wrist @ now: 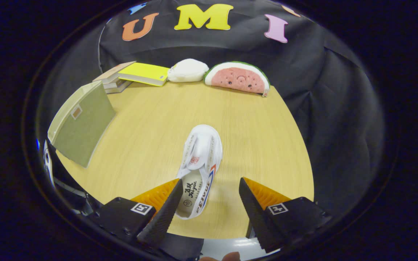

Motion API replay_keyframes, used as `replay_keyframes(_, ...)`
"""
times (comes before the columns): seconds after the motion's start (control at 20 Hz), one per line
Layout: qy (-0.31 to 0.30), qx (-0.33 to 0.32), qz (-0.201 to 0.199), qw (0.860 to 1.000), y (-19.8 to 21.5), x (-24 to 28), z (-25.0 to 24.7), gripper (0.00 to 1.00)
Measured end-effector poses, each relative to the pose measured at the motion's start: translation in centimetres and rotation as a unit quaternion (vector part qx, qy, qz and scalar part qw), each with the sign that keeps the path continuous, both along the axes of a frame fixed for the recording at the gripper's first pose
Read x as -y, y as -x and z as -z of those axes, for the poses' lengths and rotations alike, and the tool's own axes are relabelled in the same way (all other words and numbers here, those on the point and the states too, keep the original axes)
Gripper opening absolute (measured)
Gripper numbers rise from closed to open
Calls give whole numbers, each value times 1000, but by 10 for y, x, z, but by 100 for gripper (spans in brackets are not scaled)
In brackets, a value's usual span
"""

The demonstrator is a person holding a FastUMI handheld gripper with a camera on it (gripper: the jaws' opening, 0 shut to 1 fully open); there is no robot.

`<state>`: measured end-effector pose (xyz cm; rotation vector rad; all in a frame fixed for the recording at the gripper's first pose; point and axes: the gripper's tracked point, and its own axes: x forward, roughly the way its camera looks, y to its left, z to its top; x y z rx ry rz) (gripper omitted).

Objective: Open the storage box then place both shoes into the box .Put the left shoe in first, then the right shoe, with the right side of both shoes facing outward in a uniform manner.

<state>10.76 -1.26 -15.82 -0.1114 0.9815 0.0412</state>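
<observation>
A white canvas shoe with red and blue side stripes lies on the wooden table, toe pointing away from me. Its heel end sits between my fingers, close against the left finger. My gripper is open, wide apart, with neither finger pressing on the shoe. The olive-green storage box stands to the left of the shoe near the table's left edge, its flat face with a small label turned toward me; I cannot tell whether it is open.
At the table's far side lie stacked books with a yellow one on top, a white plush and a watermelon-slice plush. Bare tabletop spreads right of the shoe. A fingertip shows below the gripper.
</observation>
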Motion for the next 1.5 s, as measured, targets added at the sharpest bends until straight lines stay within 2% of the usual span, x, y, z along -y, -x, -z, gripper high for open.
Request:
replay_keyframes(0.2,-13,-1,-1,1000,-25,3,24,100)
replay_keyframes(0.4,-45,-33,-5,998,-32,0,41,92)
replay_keyframes(0.6,-78,-36,-8,996,-38,-3,43,64)
replay_keyframes(0.7,-91,-37,6,995,-41,-2,47,49)
replay_keyframes(0.8,-94,-36,13,995,-41,-1,46,37)
replay_keyframes(0.9,-96,-34,36,994,-41,6,48,26)
replay_keyframes(0.95,-105,-32,47,993,-39,8,48,14)
replay_keyframes(1.0,-121,-32,53,991,-38,7,47,7)
replay_keyframes(1.1,-169,-39,79,982,-35,2,43,5)
replay_keyframes(1.2,-213,-47,88,972,-31,-9,36,5)
replay_keyframes(1.5,-244,-37,82,966,-21,-42,5,5)
